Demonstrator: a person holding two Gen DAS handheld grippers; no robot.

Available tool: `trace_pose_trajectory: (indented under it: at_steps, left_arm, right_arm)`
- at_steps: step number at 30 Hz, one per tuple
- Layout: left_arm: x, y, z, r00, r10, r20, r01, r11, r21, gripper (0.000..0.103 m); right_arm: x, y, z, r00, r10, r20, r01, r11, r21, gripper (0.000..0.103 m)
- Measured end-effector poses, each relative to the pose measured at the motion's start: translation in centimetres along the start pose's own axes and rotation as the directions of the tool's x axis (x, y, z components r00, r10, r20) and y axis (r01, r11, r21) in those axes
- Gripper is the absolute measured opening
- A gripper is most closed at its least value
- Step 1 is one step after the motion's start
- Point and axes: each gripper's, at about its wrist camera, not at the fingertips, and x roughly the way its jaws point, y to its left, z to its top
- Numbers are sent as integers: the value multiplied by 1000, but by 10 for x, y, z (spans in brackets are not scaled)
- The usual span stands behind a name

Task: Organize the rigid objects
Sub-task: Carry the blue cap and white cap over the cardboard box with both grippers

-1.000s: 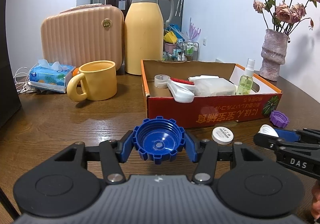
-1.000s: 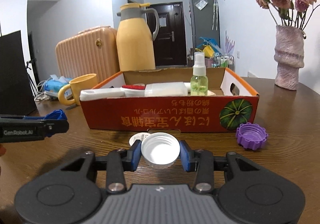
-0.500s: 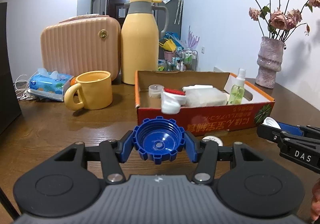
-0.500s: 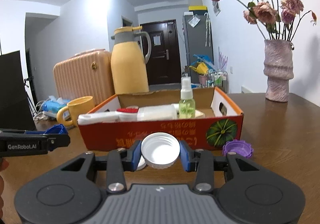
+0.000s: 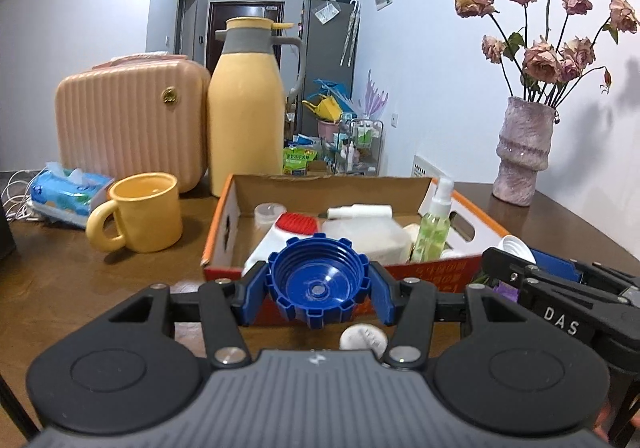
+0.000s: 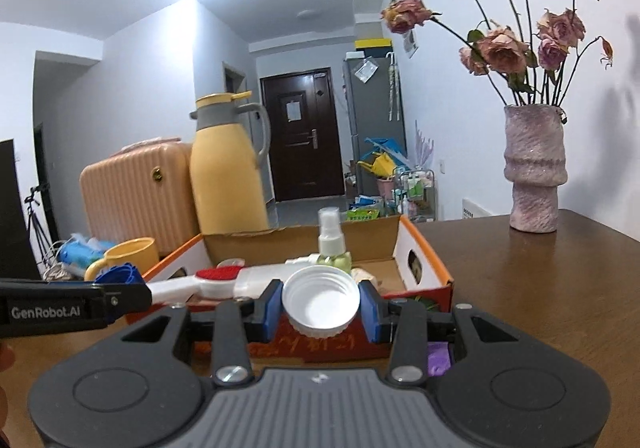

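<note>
Caps aloft: left hand-held gripper (image 5: 318, 290) clamps a blue cap (image 5: 318, 284), right hand-held gripper (image 6: 320, 306) a white cap (image 6: 320, 302). Cardboard box (image 5: 224, 232) lies directly ahead and below both, neither plainly nearer.

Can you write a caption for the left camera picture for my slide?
Left gripper holds a blue cap in front of the box.

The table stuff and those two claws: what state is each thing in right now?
Left gripper: shut on blue cap.
Right gripper: shut on white cap.
Cardboard box: open-topped, holding items.
Spray bottle: upright in box.
Yellow mug: upright.
Purple cap: lying on table.
Yellow jug: upright, lid on.
</note>
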Motion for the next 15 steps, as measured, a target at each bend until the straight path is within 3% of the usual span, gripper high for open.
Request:
trace_pose_trajectory:
  at_steps: [15]
  left_arm:
    - [45, -10, 25, 999, 49, 25, -47, 998, -49, 54]
  right_arm:
    - [41, -24, 16, 998, -62, 31, 62, 998, 12, 39]
